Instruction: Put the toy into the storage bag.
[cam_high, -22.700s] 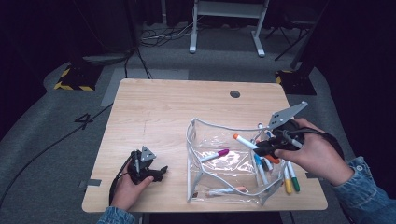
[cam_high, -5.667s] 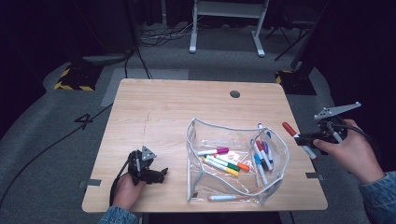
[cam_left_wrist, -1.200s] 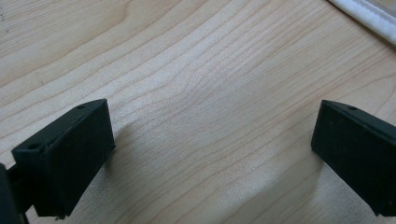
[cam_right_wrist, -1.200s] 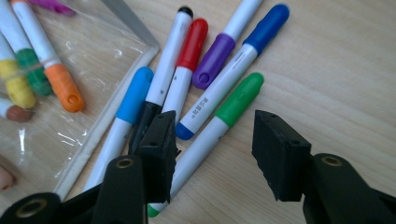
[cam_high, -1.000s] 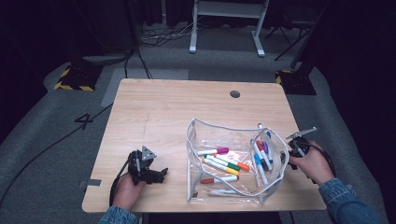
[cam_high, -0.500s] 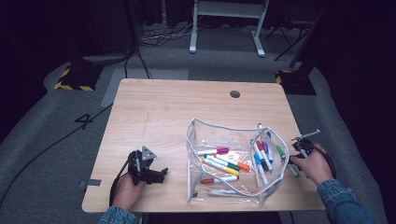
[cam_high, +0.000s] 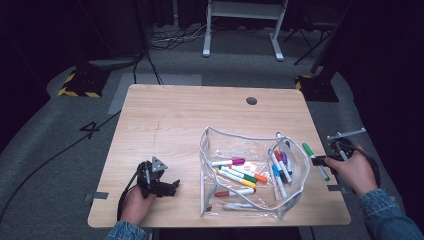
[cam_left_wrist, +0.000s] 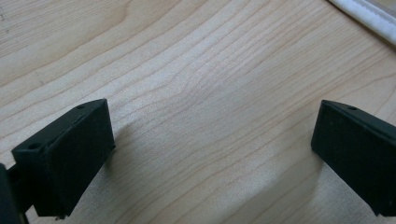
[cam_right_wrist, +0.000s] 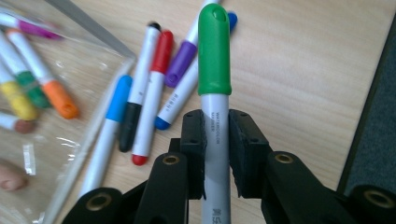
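Note:
A clear plastic pouch (cam_high: 250, 175) with a white zip edge lies open on the right half of the wooden table (cam_high: 190, 125). Several coloured markers lie in it (cam_high: 240, 175). At the table's right edge my right gripper (cam_high: 322, 161) is shut on a green-capped marker (cam_high: 315, 161), cap pointing toward the pouch. In the right gripper view the marker (cam_right_wrist: 215, 93) stands between the black jaws of my right gripper (cam_right_wrist: 215, 149), above several loose markers (cam_right_wrist: 154, 88). My left gripper (cam_high: 172, 187) rests open on the table's front left; its jaws stand wide apart over bare wood, around my left gripper (cam_left_wrist: 205, 154).
A round cable hole (cam_high: 251, 100) sits near the table's far edge. Black cable trails from the left gripper off the front edge. A white frame stand (cam_high: 242, 25) and a yellow-black striped block (cam_high: 77, 85) stand on the grey floor beyond the table.
My right hand has moved from the pouch's right side out to the table's right edge, and it has the green-capped marker lifted off the table. The left gripper has not moved.

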